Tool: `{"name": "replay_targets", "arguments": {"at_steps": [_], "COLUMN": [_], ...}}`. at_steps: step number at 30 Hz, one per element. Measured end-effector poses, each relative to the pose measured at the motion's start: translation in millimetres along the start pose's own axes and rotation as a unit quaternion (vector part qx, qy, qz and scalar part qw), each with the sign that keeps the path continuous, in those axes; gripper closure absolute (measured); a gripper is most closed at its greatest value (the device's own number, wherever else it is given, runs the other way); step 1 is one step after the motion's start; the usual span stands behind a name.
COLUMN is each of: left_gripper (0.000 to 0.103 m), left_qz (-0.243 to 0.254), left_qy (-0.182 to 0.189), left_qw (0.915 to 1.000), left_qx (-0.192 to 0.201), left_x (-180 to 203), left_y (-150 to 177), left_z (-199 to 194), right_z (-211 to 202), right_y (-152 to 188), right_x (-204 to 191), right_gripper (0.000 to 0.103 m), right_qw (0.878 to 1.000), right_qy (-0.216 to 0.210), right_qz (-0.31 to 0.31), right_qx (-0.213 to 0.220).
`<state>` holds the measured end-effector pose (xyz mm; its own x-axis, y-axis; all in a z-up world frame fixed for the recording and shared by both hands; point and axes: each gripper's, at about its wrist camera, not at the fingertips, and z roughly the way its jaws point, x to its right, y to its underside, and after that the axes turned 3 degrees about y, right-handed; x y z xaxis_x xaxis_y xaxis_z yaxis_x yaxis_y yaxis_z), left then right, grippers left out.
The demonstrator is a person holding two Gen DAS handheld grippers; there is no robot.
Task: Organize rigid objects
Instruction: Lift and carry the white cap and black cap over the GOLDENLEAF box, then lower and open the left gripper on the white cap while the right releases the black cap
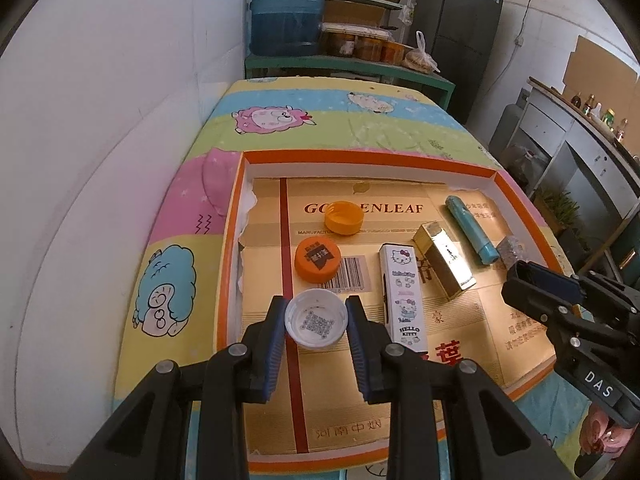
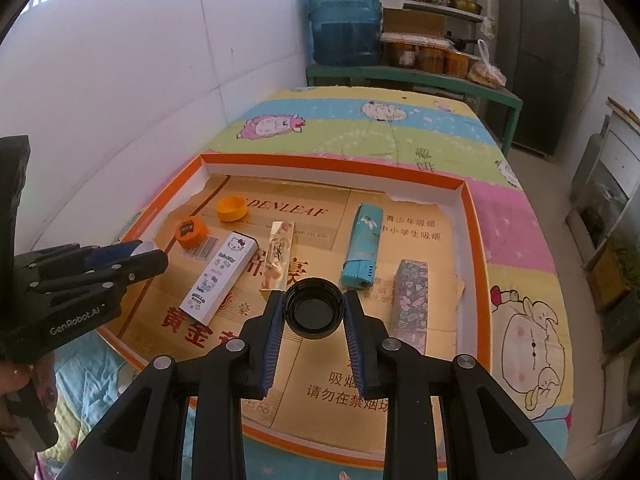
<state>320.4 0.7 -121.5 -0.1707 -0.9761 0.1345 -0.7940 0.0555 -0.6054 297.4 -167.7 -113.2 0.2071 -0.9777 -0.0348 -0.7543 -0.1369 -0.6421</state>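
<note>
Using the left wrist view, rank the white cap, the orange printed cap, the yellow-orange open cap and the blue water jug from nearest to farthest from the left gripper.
1. White cap: held between the left gripper fingers.
2. Orange printed cap: just beyond, in the tray.
3. Yellow-orange open cap: farther back in the tray, slightly right.
4. Blue water jug: on the green bench past the table.

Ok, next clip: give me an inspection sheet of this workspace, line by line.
Surface: orange-rimmed tray lined with gold cardboard, on a cartoon-print cloth.
Job's things: white cap, black cap, two orange caps, Hello Kitty box, gold box, teal lighter, floral box.
Clutter: nothing seen.
Grippers: left gripper shut on white cap; right gripper shut on black cap.
Cables: one on the far wall.
Surroundings: water jug, shelves, fridge.
</note>
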Motion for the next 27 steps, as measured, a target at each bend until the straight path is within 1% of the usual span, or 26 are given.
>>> {"name": "replay_targets", "arguments": {"at_steps": [18, 27], "left_gripper": [0.073, 0.073], "left_qz": [0.007, 0.009], "left_qy": [-0.008, -0.01], "left_qw": [0.9998, 0.9998], "left_qx": [-0.019, -0.015], "left_x": [2, 3], "left_y": [0, 1], "left_z": [18, 20], "right_z": [18, 24], "right_y": [5, 7], "right_x": [-1, -2], "right_gripper": [0.073, 0.073], "right_qw": [1.0, 1.0], "right_qy": [-0.001, -0.001], "right_qz": [-0.007, -0.008], "right_qx": [-0.02, -0.024]}}
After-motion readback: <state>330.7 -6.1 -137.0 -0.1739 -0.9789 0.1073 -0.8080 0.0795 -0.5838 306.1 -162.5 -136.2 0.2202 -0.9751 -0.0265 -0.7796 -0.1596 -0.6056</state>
